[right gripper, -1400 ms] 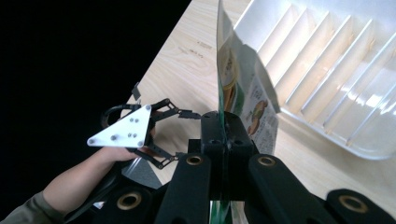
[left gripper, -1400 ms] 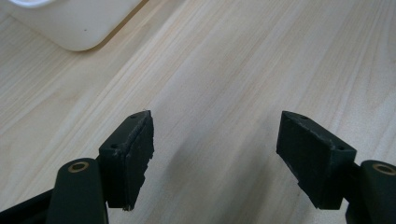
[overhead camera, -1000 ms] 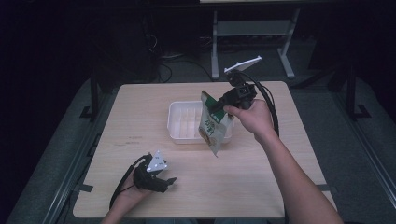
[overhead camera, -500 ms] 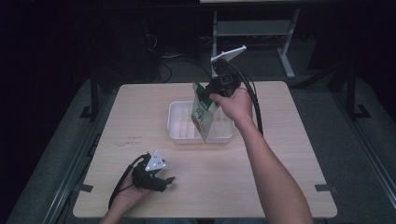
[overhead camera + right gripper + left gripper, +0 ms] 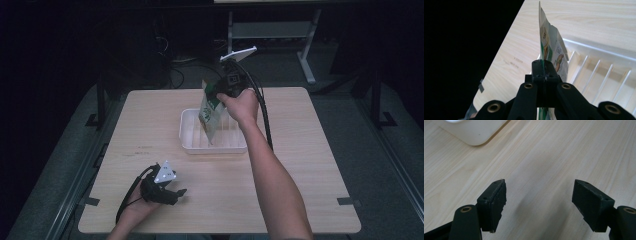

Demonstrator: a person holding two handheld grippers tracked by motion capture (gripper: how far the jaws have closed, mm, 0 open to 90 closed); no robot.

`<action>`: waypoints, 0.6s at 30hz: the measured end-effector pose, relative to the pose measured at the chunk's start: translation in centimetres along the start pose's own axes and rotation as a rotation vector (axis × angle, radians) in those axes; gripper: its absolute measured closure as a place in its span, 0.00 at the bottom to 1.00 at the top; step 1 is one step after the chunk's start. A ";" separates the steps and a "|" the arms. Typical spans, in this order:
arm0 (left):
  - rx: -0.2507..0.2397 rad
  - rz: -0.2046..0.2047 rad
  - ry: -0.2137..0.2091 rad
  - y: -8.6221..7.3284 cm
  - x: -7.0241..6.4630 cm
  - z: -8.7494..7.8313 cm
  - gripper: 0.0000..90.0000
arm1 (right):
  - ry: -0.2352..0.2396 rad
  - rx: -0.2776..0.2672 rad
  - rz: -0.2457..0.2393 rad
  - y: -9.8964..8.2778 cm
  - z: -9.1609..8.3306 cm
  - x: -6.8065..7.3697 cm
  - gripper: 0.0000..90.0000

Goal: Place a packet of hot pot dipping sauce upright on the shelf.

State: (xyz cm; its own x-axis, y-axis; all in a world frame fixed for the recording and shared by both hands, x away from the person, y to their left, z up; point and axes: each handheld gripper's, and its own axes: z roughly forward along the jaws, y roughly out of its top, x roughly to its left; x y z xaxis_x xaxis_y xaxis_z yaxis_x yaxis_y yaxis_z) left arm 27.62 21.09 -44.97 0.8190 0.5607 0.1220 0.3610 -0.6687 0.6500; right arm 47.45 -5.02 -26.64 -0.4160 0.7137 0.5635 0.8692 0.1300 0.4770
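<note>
while left tongs (image 5: pixel 539 202) gape, right tongs (image 5: pixel 543 71) pinch pouch (image 5: pixel 550 50).

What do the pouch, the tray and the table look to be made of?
Pouch: thin printed plastic or foil film, slightly glossy, judging by its flat crimped edge in the right tool. Tray: white moulded plastic, smooth, with raised ribs. Table: light wood-grain top, matte, probably laminate.

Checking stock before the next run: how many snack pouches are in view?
1. The pouch hangs from the right gripper, its lower end over the white tray. None shows elsewhere on the table.
</note>
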 end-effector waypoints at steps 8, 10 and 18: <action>-0.005 -0.002 0.001 0.0 0.1 0.0 0.30 | -0.042 -0.019 0.003 -0.1 0.6 -1.3 0.99; -0.004 0.001 0.001 0.0 0.1 0.0 0.30 | -0.043 -0.035 0.010 -0.3 0.3 -1.7 0.99; -0.003 0.007 0.000 0.1 -0.1 0.1 0.30 | -0.068 -0.072 0.026 -1.1 -0.6 -3.0 0.99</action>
State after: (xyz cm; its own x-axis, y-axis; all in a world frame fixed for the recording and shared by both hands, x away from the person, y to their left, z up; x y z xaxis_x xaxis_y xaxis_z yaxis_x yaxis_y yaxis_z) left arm 27.59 20.96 -44.97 0.8215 0.5561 0.1265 0.3539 -0.6710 0.6516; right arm 47.57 -7.73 -28.40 -0.3728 0.7613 0.5306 0.8571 0.0633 0.5113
